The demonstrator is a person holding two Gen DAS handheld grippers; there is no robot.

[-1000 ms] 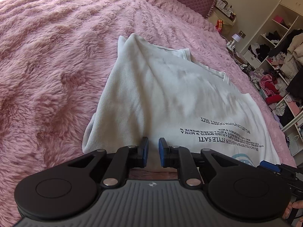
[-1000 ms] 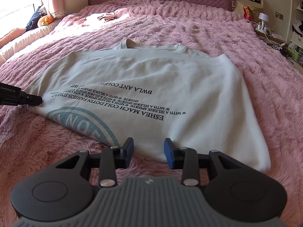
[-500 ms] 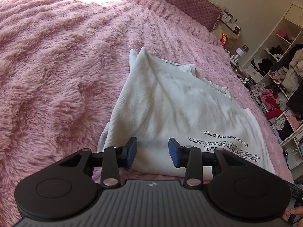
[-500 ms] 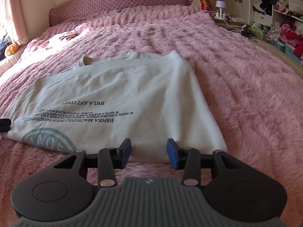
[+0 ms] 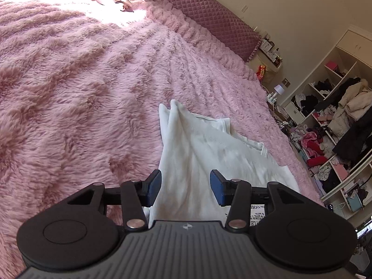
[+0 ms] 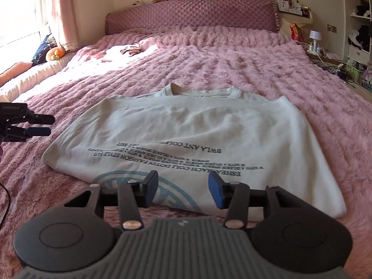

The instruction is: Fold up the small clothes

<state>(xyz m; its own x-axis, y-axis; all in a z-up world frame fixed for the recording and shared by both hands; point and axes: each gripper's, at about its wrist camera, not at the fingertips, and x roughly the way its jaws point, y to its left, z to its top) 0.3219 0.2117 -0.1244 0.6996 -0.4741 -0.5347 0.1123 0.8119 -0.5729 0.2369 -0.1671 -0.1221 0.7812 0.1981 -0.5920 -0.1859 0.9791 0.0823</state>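
Note:
A white T-shirt [image 6: 186,137] with black lettering and a blue round print lies flat on the pink fluffy bed cover, sides folded in, collar toward the headboard. My right gripper [image 6: 183,191] is open and empty, just above the shirt's near hem. My left gripper [image 5: 184,187] is open and empty, over the shirt's left side [image 5: 200,162]. In the right wrist view the left gripper [image 6: 43,125] hovers beside the shirt's left edge, apart from it.
The pink fluffy bed cover [image 6: 267,74] spreads all around the shirt. A quilted purple headboard [image 6: 190,16] is at the far end. Small pink items [image 6: 125,51] lie near the pillows. Cluttered white shelves [image 5: 332,125] stand to the right of the bed.
My left gripper has opened, let go of the shirt's edge and lifted away. My right gripper has stayed open and swung back to the middle of the hem.

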